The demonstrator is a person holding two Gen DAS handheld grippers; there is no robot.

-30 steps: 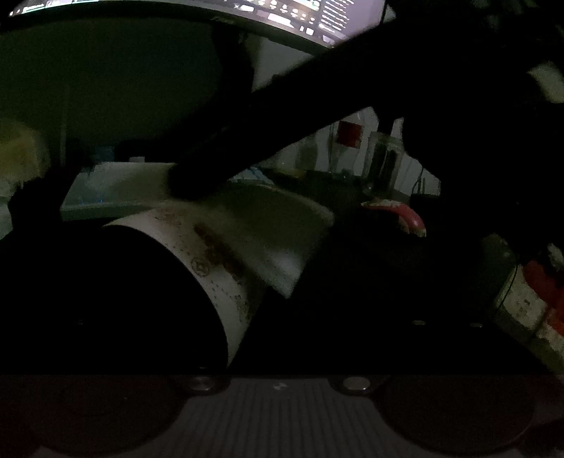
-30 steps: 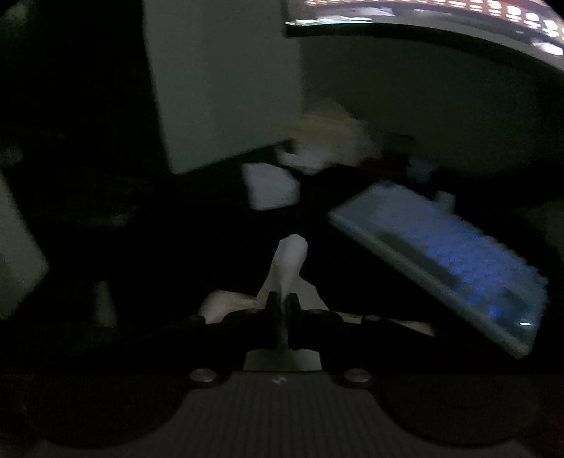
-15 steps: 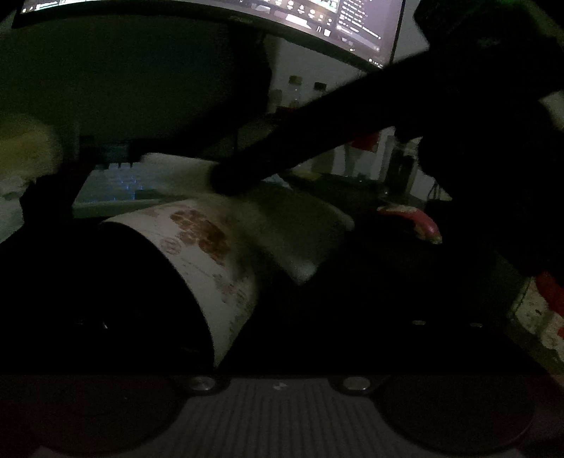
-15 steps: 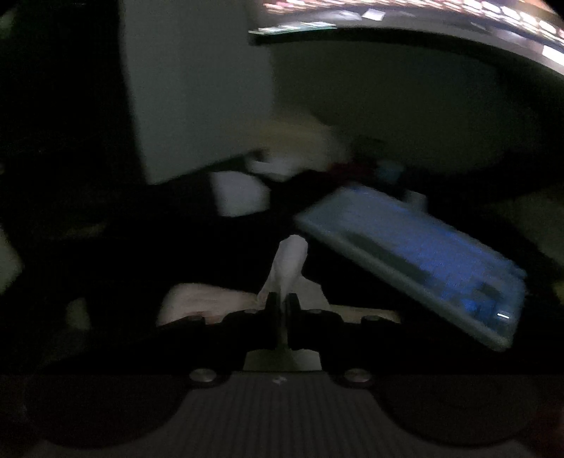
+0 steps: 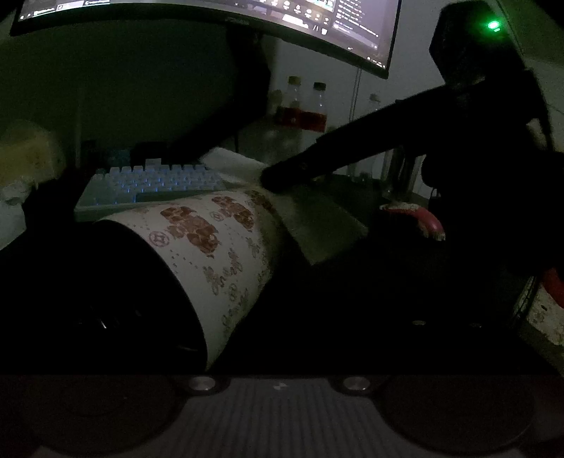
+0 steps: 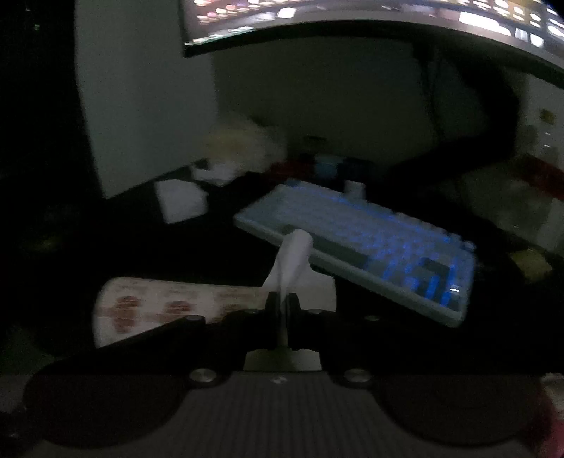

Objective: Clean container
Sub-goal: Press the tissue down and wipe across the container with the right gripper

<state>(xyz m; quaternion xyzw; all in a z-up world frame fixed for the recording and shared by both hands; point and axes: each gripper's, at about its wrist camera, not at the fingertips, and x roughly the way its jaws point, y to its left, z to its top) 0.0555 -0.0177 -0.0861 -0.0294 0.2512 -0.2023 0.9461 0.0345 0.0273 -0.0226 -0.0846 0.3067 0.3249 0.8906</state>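
White tissue (image 6: 294,259) is pinched in the right claw (image 6: 282,304), pressed on the patterned container (image 5: 218,246) lying sideways in front of the left claw (grip state hidden in darkness). Beyond, a backlit keyboard (image 6: 370,243) sits on the dark worktop (image 6: 211,253) under a curved monitor (image 5: 211,14).

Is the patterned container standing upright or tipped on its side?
Tipped. In the left wrist view the container lies with its patterned wall facing up and its dark mouth toward the camera; the right gripper presses a white cloth on it.
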